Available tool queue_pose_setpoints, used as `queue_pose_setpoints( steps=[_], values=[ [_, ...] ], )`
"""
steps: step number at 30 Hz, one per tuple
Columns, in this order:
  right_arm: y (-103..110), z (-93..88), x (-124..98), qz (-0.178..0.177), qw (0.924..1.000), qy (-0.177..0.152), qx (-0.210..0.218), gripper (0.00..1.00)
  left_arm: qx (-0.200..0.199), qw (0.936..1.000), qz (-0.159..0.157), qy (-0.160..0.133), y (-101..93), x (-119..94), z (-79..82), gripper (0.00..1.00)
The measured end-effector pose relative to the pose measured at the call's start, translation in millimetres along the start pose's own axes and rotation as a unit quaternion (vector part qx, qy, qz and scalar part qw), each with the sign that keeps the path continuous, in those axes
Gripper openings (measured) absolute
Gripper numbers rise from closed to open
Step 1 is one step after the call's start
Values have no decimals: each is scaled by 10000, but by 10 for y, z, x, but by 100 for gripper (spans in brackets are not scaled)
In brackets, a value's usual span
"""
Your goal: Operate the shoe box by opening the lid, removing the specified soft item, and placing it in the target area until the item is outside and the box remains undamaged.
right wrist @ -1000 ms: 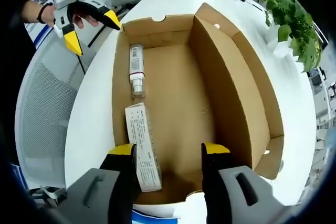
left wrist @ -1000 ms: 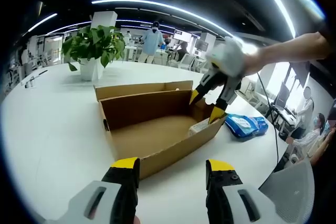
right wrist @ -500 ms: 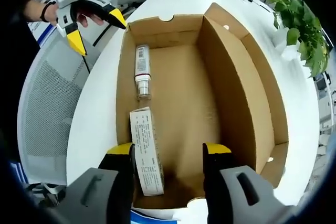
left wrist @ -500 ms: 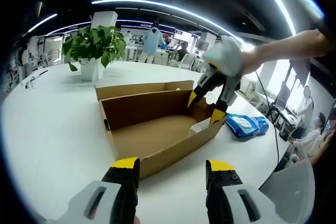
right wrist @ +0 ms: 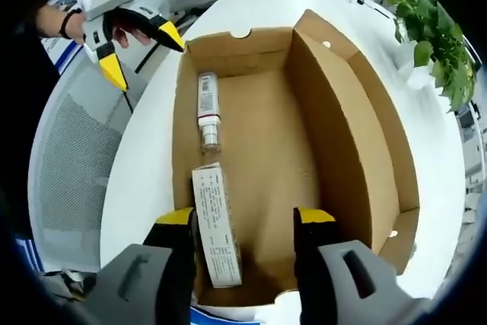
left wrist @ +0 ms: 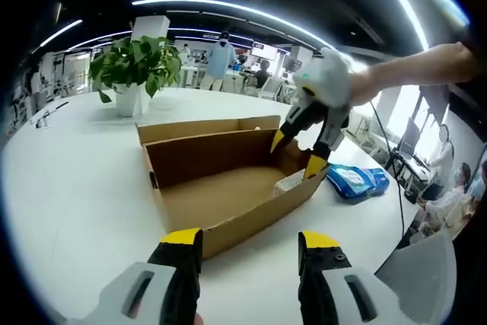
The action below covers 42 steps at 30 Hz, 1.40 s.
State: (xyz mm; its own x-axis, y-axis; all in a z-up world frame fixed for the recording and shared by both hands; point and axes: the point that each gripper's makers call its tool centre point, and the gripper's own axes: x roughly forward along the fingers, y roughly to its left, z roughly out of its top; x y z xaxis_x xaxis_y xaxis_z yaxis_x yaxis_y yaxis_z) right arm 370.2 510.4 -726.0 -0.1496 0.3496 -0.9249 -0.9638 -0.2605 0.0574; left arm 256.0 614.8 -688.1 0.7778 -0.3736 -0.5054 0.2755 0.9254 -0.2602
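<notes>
Cardboard box (right wrist: 335, 150) open; blue pouch (left wrist: 358, 181) already outside. Your right gripper (right wrist: 242, 222) hangs empty, jaws apart, above it; left gripper (left wrist: 248, 242) likewise. Withdraw clear of walls.

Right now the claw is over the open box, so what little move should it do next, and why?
Probably lift the right gripper away from the shoe box. The lid is already open, and inside lie a small white carton and a little bottle, neither looking soft. The blue soft pack already lies on the table outside, so nothing soft seems left to grab.
</notes>
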Motion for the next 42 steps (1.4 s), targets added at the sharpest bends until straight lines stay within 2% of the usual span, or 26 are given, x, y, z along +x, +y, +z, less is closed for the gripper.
queue_pose_setpoints(
  steps=[3,9,14,19,21,26,29,31,34,37,39,42],
  values=[
    [30,-18,54,121,9999,96,-50,45,-17,10000,3,-8,5,-1,4,51],
    [-26,-5,46,45,9997,132,-215,48,2,10000,11,-3,3,1,5,51],
    [-100,-35,32,-99,9997,164,-154,51,-21,10000,32,-18,18,-4,10,51],
    [-92,-10,19,-131,9995,134,-273,44,22,10000,17,-26,4,2,17,51],
    [-18,41,41,43,9997,56,-251,47,56,10000,9,-16,-1,6,16,51],
    [20,66,128,105,9994,128,-294,41,102,9999,-10,-15,-20,10,22,52],
    [18,-27,180,37,9969,444,-653,40,151,9999,-56,-10,-52,15,25,54],
    [20,-53,218,9,9957,550,-746,38,193,9998,-49,2,-61,17,24,54],
    [16,-47,258,26,9961,580,-662,37,211,9998,-48,20,-60,20,18,53],
    [-4,-118,313,11,9958,740,-547,34,183,9998,-42,16,-43,19,14,53],
    [26,-168,349,41,9948,860,-535,29,164,9999,-27,9,-30,17,14,53],
    [84,-319,409,38,9901,1209,-714,21,141,9999,-14,-2,-17,15,14,53]
  ],
)
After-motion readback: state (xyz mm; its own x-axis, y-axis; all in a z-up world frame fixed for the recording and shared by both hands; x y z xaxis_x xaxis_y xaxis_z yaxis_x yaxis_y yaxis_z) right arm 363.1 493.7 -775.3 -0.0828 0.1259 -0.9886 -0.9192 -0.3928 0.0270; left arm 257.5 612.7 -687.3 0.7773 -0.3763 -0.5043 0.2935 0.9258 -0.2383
